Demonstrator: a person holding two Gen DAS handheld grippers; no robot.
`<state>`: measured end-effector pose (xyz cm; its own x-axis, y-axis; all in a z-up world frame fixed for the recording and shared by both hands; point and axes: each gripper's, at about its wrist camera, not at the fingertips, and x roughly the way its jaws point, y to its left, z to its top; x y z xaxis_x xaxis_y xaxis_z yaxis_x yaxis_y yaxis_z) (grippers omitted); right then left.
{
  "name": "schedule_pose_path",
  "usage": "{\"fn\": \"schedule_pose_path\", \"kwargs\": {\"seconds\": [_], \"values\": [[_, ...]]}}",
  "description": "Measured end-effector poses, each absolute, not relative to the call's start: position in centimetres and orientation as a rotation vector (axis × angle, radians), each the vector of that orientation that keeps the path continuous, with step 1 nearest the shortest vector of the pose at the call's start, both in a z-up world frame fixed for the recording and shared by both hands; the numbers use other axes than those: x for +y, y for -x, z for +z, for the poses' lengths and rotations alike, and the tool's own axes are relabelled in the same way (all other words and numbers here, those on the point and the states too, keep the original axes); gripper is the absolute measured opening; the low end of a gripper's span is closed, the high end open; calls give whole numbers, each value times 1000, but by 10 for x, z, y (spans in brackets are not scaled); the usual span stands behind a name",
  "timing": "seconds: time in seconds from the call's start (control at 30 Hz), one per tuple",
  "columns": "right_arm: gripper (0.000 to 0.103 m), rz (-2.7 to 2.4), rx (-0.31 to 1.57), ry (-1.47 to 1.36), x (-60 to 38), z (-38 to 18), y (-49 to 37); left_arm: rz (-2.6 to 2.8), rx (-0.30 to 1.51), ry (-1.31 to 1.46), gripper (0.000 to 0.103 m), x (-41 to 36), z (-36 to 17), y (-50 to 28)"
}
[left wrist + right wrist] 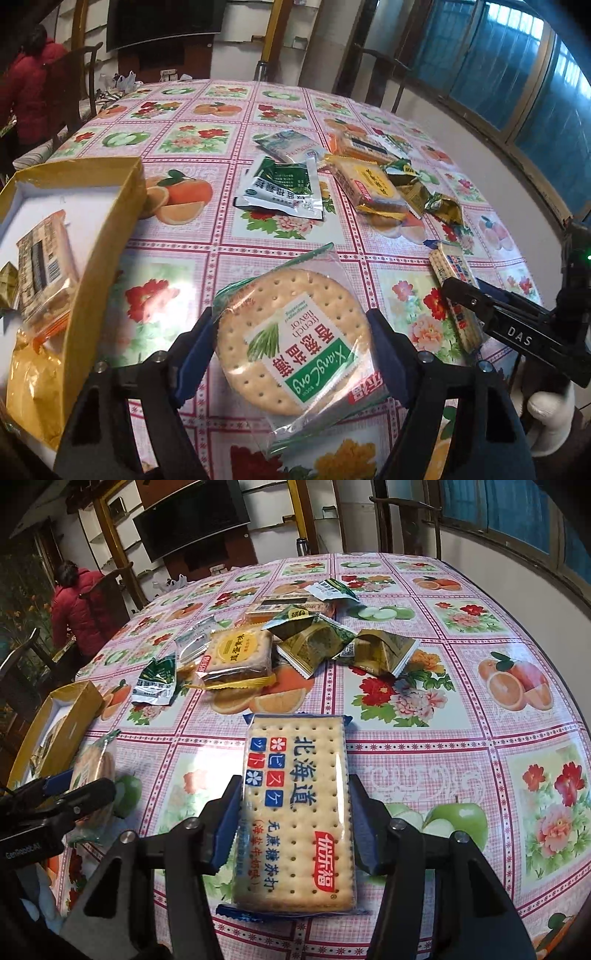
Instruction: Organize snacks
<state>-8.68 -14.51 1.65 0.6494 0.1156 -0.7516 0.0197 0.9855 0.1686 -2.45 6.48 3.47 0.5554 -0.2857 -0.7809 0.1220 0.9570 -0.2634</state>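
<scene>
Surface (517, 738): round, fruit-and-flower oilcloth; dim room, blue windows beside. Gold box (107, 236) at its left edge, one cracker pack inside. Loose pile mid-surface; far half bare. Left gripper (291, 343) pinches round cracker pack (288, 332); right gripper (293, 805) clamps rectangular soda-cracker pack (295, 812).

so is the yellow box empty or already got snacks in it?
Not empty. The open yellow box already holds a clear-wrapped cracker pack, lying on its white floor, with a gold wrapper beside it.
</scene>
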Motion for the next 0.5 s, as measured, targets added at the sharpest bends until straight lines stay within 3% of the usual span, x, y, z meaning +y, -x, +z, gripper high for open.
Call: {"fn": "schedule_pose_path", "kwargs": {"seconds": [0.5], "values": [[56,316,731,-165,-75,57,111,-98,759,342,79,219,97,71]]}}
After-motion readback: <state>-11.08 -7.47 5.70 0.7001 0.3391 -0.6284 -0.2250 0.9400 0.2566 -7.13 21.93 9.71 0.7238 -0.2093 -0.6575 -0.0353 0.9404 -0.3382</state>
